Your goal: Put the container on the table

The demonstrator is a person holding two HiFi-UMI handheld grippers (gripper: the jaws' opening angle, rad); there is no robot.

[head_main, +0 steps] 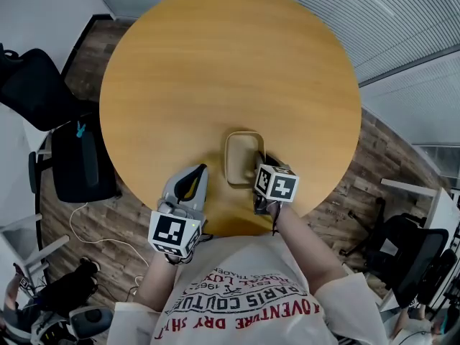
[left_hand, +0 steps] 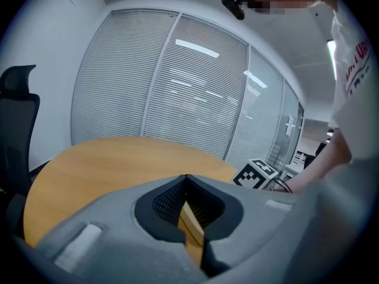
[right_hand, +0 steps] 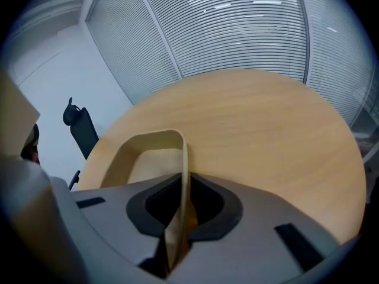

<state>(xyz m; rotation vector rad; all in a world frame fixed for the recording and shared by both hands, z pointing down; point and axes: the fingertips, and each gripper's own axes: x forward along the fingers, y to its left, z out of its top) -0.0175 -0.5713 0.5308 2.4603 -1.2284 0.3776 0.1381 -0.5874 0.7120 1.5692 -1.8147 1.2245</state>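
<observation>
A beige, shallow rectangular container [head_main: 241, 157] sits low over the round wooden table [head_main: 215, 63], near its front edge. I cannot tell whether its base touches the wood. My right gripper [head_main: 260, 169] is shut on the container's right wall. In the right gripper view that thin wall [right_hand: 183, 158] runs straight between the jaws of the right gripper [right_hand: 185, 179]. My left gripper [head_main: 198, 172] hovers at the table's front edge, left of the container and apart from it. The left gripper [left_hand: 186, 179] has its jaws shut with nothing held.
Black office chairs stand left of the table [head_main: 36, 88] and at the right [head_main: 413, 254]. A white cable [head_main: 86, 228] lies on the wooden floor. Slatted glass walls [right_hand: 237, 28] close off the far side. The right gripper's marker cube [left_hand: 256, 175] shows in the left gripper view.
</observation>
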